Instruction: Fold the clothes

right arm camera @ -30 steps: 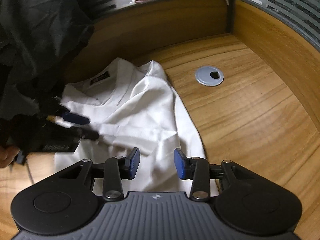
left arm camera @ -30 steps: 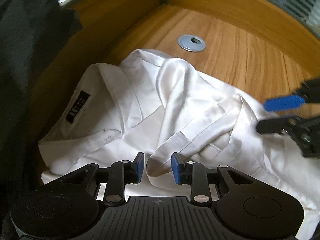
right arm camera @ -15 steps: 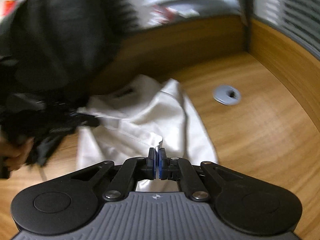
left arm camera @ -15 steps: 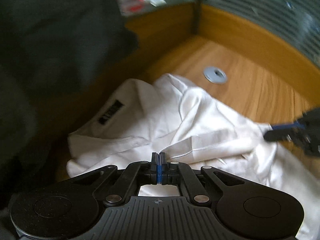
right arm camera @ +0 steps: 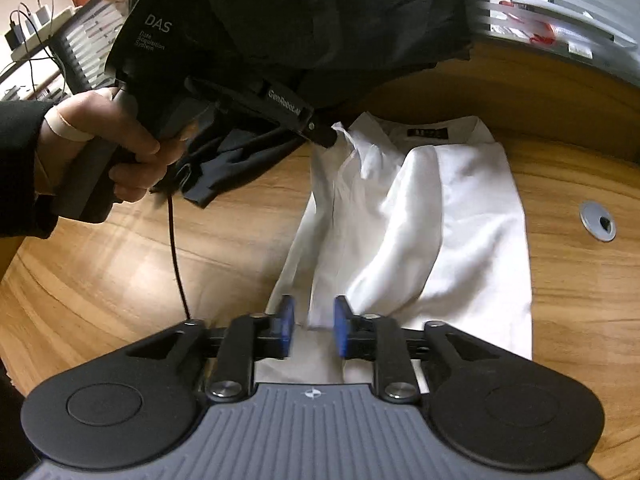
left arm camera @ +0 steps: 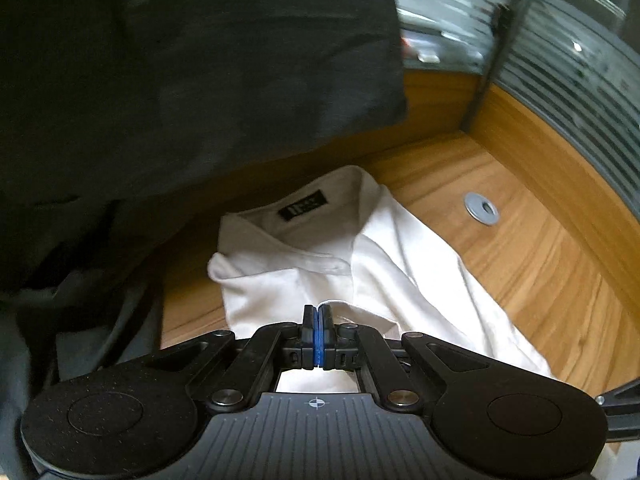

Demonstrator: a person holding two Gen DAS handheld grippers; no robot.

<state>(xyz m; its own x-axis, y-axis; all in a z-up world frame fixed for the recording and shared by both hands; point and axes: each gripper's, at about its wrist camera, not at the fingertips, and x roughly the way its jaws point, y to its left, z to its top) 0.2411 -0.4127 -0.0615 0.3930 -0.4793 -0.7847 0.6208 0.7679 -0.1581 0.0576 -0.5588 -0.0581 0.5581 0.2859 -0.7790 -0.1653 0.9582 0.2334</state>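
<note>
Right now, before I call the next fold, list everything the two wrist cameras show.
white shirt: one, white with a black neck label, lying on the desk with its collar toward the back wall.
dark garment: one, black, bunched on the desk at the back, left of the shirt in the right wrist view.
cable grommet: one, grey, set in the desk right of the shirt.
desk: one, wood, with a raised wooden back edge.
black cable: one, hanging from the left handle down toward the desk.
left claw: one, black, shut on the shirt near the collar.
right claw: one, blue pads, jaws opening, shirt edge between them.
hand: one, gripping the left handle.
</note>
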